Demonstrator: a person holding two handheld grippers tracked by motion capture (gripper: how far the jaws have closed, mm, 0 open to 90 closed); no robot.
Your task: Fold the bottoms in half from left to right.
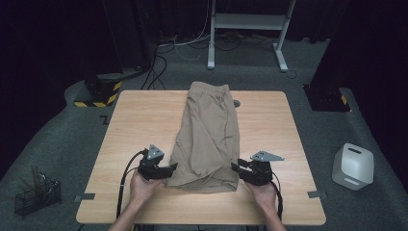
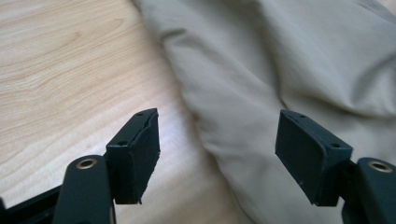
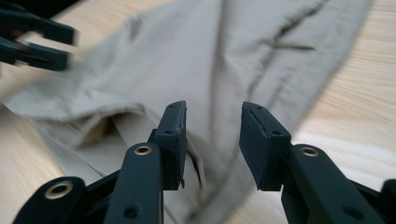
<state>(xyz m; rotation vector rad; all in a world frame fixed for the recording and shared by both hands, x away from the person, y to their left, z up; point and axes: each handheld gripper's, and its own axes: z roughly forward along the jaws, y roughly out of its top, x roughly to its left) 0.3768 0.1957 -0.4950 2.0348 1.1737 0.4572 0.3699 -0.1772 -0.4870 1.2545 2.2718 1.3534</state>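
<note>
Shorts [image 1: 208, 134], khaki and folded lengthwise, lie flat along the middle of the worktop [image 1: 134, 120]. Left claw [image 1: 169, 169] and right claw [image 1: 235, 166] flank the near hem, both standing apart and empty, probably poised to pinch its corners for another fold.

Two black grippers are seen, each topped by a grey three-cornered plate: the left gripper [image 1: 169, 167] and the right gripper [image 1: 235, 165]. A black cable trails from each. The jaws are flat rectangular black pads, fixed with small screws, on arms carrying brass-ringed holes.
</note>
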